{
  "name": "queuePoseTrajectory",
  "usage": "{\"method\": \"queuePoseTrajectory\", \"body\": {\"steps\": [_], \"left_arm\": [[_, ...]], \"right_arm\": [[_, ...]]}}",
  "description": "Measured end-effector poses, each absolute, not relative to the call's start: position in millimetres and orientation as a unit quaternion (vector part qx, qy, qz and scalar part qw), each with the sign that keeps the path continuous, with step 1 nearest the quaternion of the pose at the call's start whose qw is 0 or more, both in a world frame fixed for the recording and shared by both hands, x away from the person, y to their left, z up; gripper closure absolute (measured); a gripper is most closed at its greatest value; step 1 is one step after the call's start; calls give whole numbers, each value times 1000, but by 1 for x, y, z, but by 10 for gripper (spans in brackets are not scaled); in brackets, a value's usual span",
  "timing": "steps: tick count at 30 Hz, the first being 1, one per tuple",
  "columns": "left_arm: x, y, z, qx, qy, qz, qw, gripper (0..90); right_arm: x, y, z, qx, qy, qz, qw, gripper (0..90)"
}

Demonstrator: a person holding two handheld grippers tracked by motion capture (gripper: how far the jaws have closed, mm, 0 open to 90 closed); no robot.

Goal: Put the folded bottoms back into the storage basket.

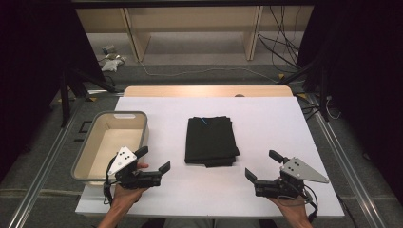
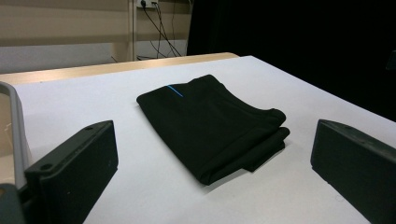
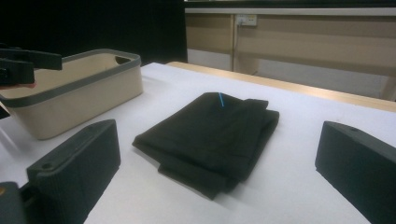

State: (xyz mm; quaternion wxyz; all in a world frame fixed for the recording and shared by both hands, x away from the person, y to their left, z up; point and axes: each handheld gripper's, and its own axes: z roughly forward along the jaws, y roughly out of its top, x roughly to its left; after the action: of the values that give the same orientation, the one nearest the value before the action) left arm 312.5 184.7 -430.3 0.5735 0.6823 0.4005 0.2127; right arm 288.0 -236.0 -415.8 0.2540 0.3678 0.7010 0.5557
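I look down on a white-covered bench [image 1: 266, 123] with my two hand-held grippers low at its near edge. My left gripper [image 1: 156, 159] sits at the lower left, held by a hand [image 1: 124, 195] that comes up from the bottom edge. It points toward the middle of the bench, and its grey three-cornered plate faces up. Its fingers [image 2: 74, 168] are spread wide with nothing between them. It hovers just beside the near right corner of a beige bin [image 1: 95, 147].

My right gripper [image 1: 263, 166] mirrors it at the lower right, held by the other hand [image 1: 292, 206]. It also points inward, plate up. Its fingers [image 3: 77, 165] are spread wide too, pinching nothing.

Between the two grippers, but farther from me, lies a folded black cloth [image 1: 210, 141]. It rests flat near the centre of the bench, well apart from both grippers and to the right of the bin. It is folded into a rough rectangle with layered edges at its near end. A short blue mark [image 1: 204, 121] shows near its far edge. From each gripper view the cloth lies ahead, framed between that gripper's two black fingers.

The bin has a grey rim and a handle cut-out at its far end. The part of its floor that I can see is pale and bare. It stands on the left side of the bench, separate from the cloth.
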Motion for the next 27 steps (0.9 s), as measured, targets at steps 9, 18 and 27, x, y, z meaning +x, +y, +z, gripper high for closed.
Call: {"method": "queuePoseTrajectory", "body": {"steps": [9, 18, 27], "left_arm": [[313, 184, -431, 684, 403, 213, 570, 4], [318, 181, -431, 680, 419, 200, 567, 5], [330, 176, -431, 678, 462, 152, 551, 16]], "right_arm": [[289, -237, -415, 369, 699, 557, 255, 9], [295, -239, -412, 370, 699, 557, 252, 15], [317, -243, -411, 377, 709, 549, 233, 21]]}}
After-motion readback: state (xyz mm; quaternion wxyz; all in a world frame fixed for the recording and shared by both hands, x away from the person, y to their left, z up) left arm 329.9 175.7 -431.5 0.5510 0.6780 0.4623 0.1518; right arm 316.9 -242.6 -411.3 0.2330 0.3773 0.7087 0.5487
